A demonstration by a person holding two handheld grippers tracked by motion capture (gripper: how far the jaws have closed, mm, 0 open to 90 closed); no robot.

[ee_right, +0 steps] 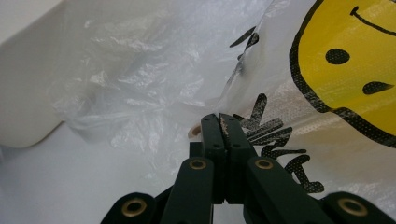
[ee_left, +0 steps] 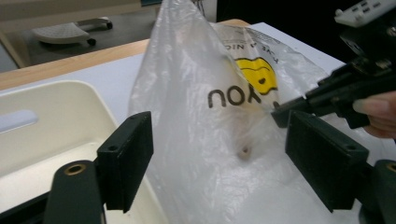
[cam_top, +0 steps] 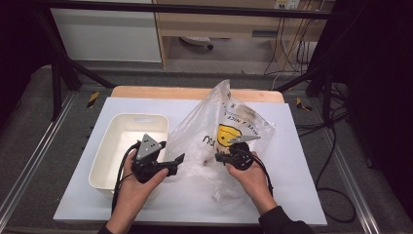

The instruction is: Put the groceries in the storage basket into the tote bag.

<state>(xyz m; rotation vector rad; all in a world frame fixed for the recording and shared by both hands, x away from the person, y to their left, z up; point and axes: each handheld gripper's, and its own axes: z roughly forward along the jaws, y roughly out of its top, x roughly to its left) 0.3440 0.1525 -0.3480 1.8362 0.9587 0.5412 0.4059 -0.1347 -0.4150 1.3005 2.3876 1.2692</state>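
— Where is the bag?

— One clear plastic bag (cam_top: 219, 131) stands puffed up mid-tabletop, with a yellow smiley print; one white bin (cam_top: 127, 146) sits at its nine o'clock, touching it or nearly so.

— Your jaws?

— My right gripper (cam_top: 217, 157) is pressed tight together on a fold of the film near the print. My left gripper (cam_top: 181, 159) is spread wide, the bag's side between its jaws, nothing held.

— How will it handle?

— I judge it very light, soft and slippery; thin film may tear or slide out. I'd pinch a bunched fold, not a single layer. Something small and round (ee_left: 244, 150) shows low in the bag; I cannot tell what.
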